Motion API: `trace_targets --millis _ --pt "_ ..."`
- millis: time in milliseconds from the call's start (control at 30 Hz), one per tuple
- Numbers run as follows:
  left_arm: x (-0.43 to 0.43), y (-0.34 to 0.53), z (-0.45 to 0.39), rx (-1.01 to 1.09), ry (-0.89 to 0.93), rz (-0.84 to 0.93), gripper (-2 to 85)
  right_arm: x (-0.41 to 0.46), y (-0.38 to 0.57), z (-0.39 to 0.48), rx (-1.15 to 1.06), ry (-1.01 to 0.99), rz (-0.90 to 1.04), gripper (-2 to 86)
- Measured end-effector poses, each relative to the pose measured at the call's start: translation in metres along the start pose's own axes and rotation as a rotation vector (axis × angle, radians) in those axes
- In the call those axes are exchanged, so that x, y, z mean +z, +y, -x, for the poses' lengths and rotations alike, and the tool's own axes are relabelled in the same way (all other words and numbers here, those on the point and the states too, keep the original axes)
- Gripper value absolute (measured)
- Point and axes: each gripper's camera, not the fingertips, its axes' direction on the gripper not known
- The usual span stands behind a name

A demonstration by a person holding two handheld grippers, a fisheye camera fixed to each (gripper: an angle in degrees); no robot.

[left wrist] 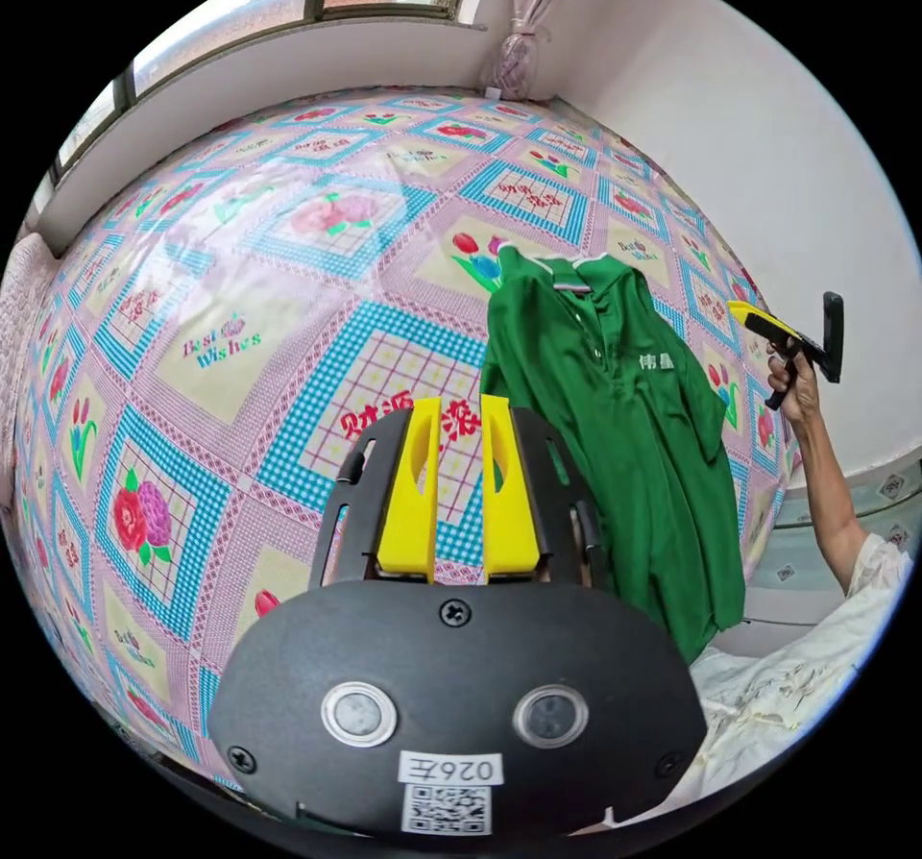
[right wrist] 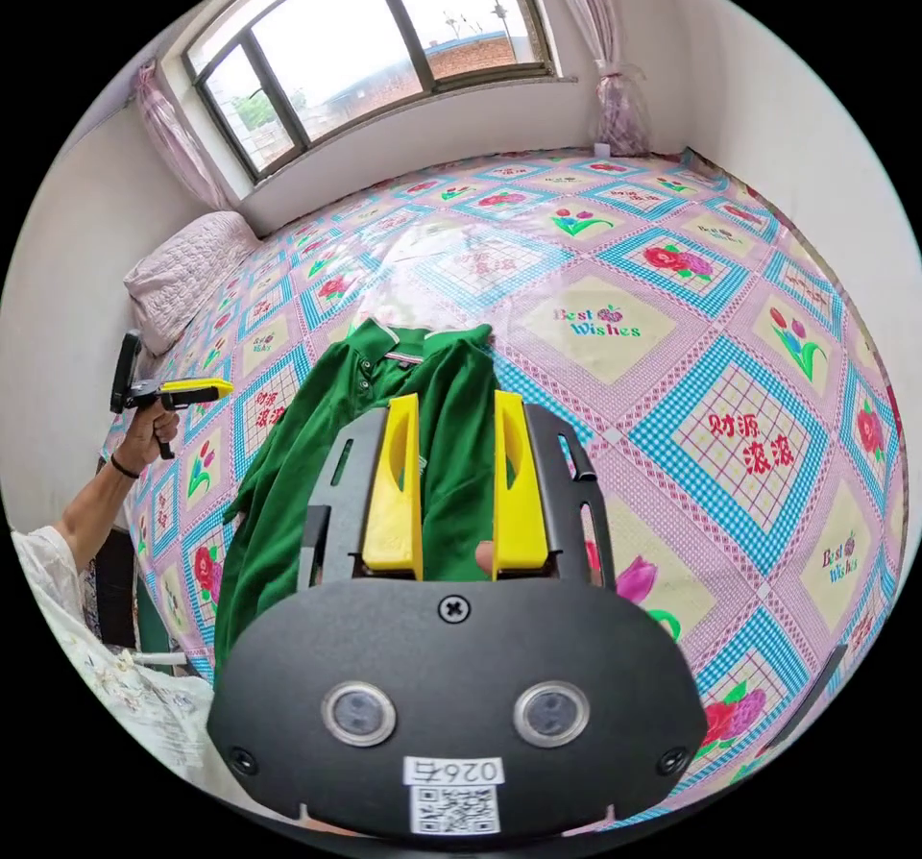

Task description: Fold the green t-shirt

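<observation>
green t-shirt (left wrist: pixel 624 436), collared, rumpled, on patterned bedspread (left wrist: pixel 288 321)

Green t-shirt (right wrist: pixel 288 503) hem behind gripper housing.

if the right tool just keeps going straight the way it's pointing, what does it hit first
Most likely the green shirt. In the right gripper view the right tool has its jaws apart, and the shirt lying on the bed shows right between them. How far off it is cannot be judged.
</observation>
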Motion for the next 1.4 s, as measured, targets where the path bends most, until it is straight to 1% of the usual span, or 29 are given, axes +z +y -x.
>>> trace_targets --millis 67,133,200,233,267,333,367,400,433,500,567,633,700,800,867,900,967,1033,1067,1100,1133,1167,1200,1233,1300,1367,1400 --pt "0.012 0.021 0.005 -0.020 0.057 0.006 11.2 -0.001 0.028 -0.011 0.018 0.028 0.009 8.9" --pt "0.026 0.039 0.012 -0.080 0.162 0.004 15.3 0.000 0.058 -0.021 0.044 0.085 0.022 10.0" --pt "0.041 0.042 0.013 -0.104 0.243 0.028 16.1 0.005 0.071 -0.028 0.077 0.102 0.040 10.7" --pt "0.039 0.042 0.012 -0.112 0.201 -0.023 14.8 0.011 0.074 -0.032 0.099 0.096 0.054 11.1" --pt "0.039 0.039 0.011 -0.098 0.198 -0.017 14.1 0.015 0.074 -0.034 0.107 0.091 0.059 11.2" --pt "0.056 0.021 0.004 -0.014 0.257 0.096 5.5 0.040 0.065 -0.036 0.110 0.091 0.121 10.9" --pt "0.059 0.016 0.001 0.009 0.235 0.113 4.0 0.047 0.062 -0.036 0.102 0.098 0.141 10.6" --pt "0.057 0.008 -0.001 0.070 0.205 0.109 2.1 0.063 0.054 -0.033 0.075 0.124 0.196 8.0" --pt "0.057 -0.001 0.004 0.080 0.191 0.143 1.3 0.066 0.048 -0.029 0.049 0.250 0.189 3.6" --pt "0.049 -0.012 0.018 0.066 0.132 0.150 0.7 0.069 0.038 -0.027 -0.008 0.364 0.198 0.6" --pt "0.036 -0.020 0.041 0.030 0.072 0.134 0.4 0.068 0.027 -0.036 -0.030 0.440 0.215 -0.4" --pt "0.016 -0.028 0.078 -0.052 0.002 0.099 0.3 0.059 0.012 -0.058 -0.026 0.524 0.203 -1.0" --pt "0.003 -0.033 0.107 -0.121 -0.050 0.077 0.3 0.051 -0.002 -0.079 -0.010 0.543 0.198 -1.1" --pt "0.000 -0.041 0.143 -0.195 -0.034 0.079 0.8 0.046 -0.023 -0.113 0.039 0.488 0.226 -0.2" --pt "0.005 -0.045 0.152 -0.173 -0.019 0.110 1.6 0.050 -0.028 -0.133 0.087 0.431 0.281 2.5" --pt "0.007 -0.046 0.158 -0.170 0.005 0.144 2.4 0.050 -0.026 -0.142 0.100 0.438 0.315 3.4" --pt "0.001 -0.041 0.169 -0.175 0.004 0.131 2.7 0.041 -0.018 -0.151 0.115 0.507 0.310 4.0" --pt "-0.019 -0.025 0.190 -0.204 0.057 0.040 0.4 0.012 -0.009 -0.153 0.161 0.588 0.215 2.6" --pt "-0.026 -0.021 0.197 -0.220 0.078 0.006 0.1 0.005 -0.008 -0.151 0.160 0.582 0.181 2.4" --pt "-0.039 -0.015 0.209 -0.235 0.133 -0.075 -0.4 -0.008 -0.009 -0.143 0.157 0.546 0.116 1.8" --pt "-0.049 -0.014 0.218 -0.257 0.200 -0.166 -0.6 -0.015 -0.015 -0.134 0.142 0.469 0.053 2.2" --pt "-0.053 -0.017 0.221 -0.268 0.234 -0.209 -0.7 -0.016 -0.020 -0.130 0.131 0.419 0.029 2.3" --pt "-0.054 -0.029 0.221 -0.259 0.284 -0.262 -0.6 -0.014 -0.032 -0.121 0.112 0.316 -0.008 3.0" --pt "-0.050 -0.049 0.213 -0.218 0.294 -0.263 -0.5 -0.007 -0.048 -0.111 0.085 0.202 -0.025 4.1" --pt "-0.036 -0.087 0.191 -0.128 0.248 -0.215 0.2 0.012 -0.074 -0.096 0.048 0.078 -0.012 5.8" --pt "-0.015 -0.123 0.166 -0.035 0.209 -0.151 2.7 0.034 -0.097 -0.081 0.007 0.007 0.001 6.2" --pt "0.001 -0.144 0.152 0.019 0.211 -0.110 6.1 0.050 -0.110 -0.072 -0.010 -0.015 0.027 6.4"
